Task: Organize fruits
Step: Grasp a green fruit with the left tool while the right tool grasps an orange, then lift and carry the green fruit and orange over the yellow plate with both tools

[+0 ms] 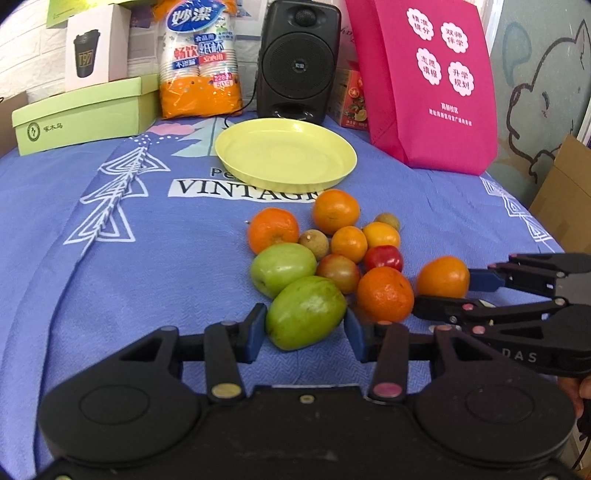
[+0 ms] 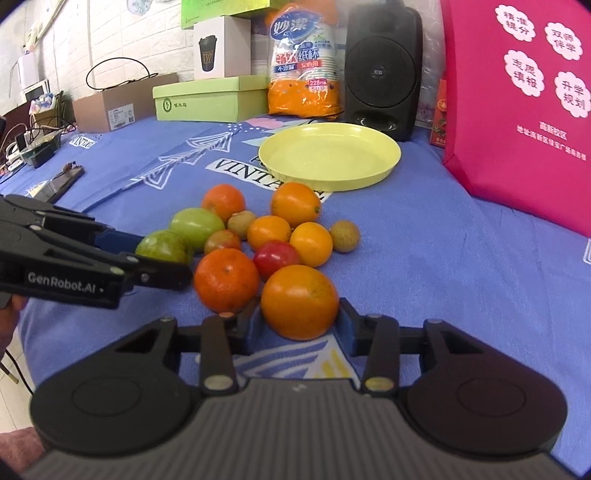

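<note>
Straddling fruit, both pads' contact (blue tips half-hidden) stays unclear.

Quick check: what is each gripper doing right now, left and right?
Left gripper: fingers around the green fruit; grip not confirmed.
Right gripper: fingers around an orange; grip not confirmed.

A blue printed cloth [image 2: 461, 258] covers the worktop. Behind it stands a white brick wall [image 2: 107, 33], with a black speaker [image 1: 299, 59], a pale green shoebox [image 1: 81, 114], a pink tote bag [image 1: 432, 81] and a cardboard box [image 2: 122, 103] along the back edge.
</note>
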Demonstrator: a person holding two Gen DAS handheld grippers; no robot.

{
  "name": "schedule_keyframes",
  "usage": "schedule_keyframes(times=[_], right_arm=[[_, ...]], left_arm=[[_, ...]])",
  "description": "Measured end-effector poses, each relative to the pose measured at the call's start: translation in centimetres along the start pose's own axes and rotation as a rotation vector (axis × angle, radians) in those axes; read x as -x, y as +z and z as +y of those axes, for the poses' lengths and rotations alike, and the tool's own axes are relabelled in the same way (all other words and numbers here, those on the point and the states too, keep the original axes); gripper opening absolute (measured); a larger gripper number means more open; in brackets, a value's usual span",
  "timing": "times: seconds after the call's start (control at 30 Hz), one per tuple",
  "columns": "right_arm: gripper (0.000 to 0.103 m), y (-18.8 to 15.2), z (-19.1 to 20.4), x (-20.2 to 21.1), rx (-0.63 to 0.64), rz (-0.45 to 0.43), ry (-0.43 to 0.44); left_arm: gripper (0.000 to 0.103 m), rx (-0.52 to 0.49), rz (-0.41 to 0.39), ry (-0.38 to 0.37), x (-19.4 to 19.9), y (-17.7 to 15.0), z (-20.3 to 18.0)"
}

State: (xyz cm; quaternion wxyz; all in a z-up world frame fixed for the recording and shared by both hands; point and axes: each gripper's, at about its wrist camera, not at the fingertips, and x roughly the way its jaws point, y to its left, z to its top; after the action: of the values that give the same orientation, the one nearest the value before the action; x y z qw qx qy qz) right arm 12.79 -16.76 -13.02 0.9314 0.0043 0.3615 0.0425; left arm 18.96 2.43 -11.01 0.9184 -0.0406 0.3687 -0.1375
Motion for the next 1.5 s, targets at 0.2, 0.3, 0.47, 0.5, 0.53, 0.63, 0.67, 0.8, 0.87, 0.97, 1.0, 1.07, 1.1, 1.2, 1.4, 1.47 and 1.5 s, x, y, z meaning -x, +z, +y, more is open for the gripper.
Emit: schedule_keyframes(times=[0.2, 0.3, 0.47, 0.5, 0.53, 0.63, 0.67, 0.8, 0.87, 0.97, 1.0, 1.07, 1.1, 1.2, 1.4, 1.47, 1.5], right_arm=[[0.041, -0.6, 0.0, 1.4, -0.014, -0.005, -0.011], [0.041, -0.5, -0.2, 2.1, -0.01, -0.013, -0.018], [0.041, 1.9, -0.7, 2.8, 0.018, -0.054, -0.01], [0.041, 2.7, -0.8, 2.7, 0.029, -0.062, -0.009], [0.041, 3.4, -1.0, 2.6, 0.037, -0.072, -0.008], [0.041, 5.9, -1.6, 1.8, 0.054, -0.094, -0.007], [0.041, 6.7, -1.8, 1.4, 0.061, -0.099, -0.013], [0.041, 10.1, -2.9, -1.1, 0.069, -0.108, -0.015], [0.041, 11.5, -3.5, -3.1, 0.063, -0.094, -0.016], [0.041, 13.0, -4.2, -6.4, 0.058, -0.065, -0.003], [0.041, 13.3, -4.3, -7.5, 0.058, -0.052, 0.003], [0.041, 13.8, -4.5, -9.4, 0.066, -0.025, 0.007], [0.041, 14.0, -4.6, -10.3, 0.073, -0.013, 0.01], [0.041, 14.3, -5.1, -12.4, 0.059, 0.013, 0.03], [0.041, 14.3, -5.4, -14.2, 0.064, 0.035, 0.021], [0.041, 14.3, -5.4, -14.6, 0.066, 0.045, 0.015], [0.041, 14.2, -5.5, -14.7, 0.065, 0.05, 0.013]], left_arm=[[0.045, 0.001, -0.027, 0.005, 1.9, 0.2, 0.5], [0.045, -0.004, -0.035, 0.005, 2.7, 0.9, 1.0], [0.045, -0.033, -0.063, 0.012, 2.9, 3.4, 1.5], [0.045, -0.048, -0.069, 0.02, 2.7, 4.2, 1.6], [0.045, -0.052, -0.073, 0.027, 2.4, 4.9, 1.5], [0.045, -0.039, -0.081, 0.022, 1.1, 7.4, 2.1], [0.045, -0.034, -0.087, 0.019, 0.5, 8.2, 2.3], [0.045, -0.059, -0.099, 0.063, -2.9, 11.5, 2.6], [0.045, -0.066, -0.078, 0.087, -5.3, 12.9, 2.9], [0.045, -0.043, -0.046, 0.073, -8.7, 14.6, 3.8], [0.045, -0.042, -0.038, 0.072, -9.7, 15.1, 3.9], [0.045, -0.039, -0.021, 0.071, -11.4, 15.8, 4.3], [0.045, -0.036, -0.01, 0.071, -12.2, 16.1, 4.4], [0.045, -0.02, 0.023, 0.062, -14.3, 16.6, 4.9], [0.046, -0.009, 0.054, 0.072, -16.6, 16.2, 4.9], [0.058, 0.004, 0.045, 0.078, -16.6, 16.4, 5.1], [0.064, 0.012, 0.038, 0.082, -16.5, 16.5, 5.1]])
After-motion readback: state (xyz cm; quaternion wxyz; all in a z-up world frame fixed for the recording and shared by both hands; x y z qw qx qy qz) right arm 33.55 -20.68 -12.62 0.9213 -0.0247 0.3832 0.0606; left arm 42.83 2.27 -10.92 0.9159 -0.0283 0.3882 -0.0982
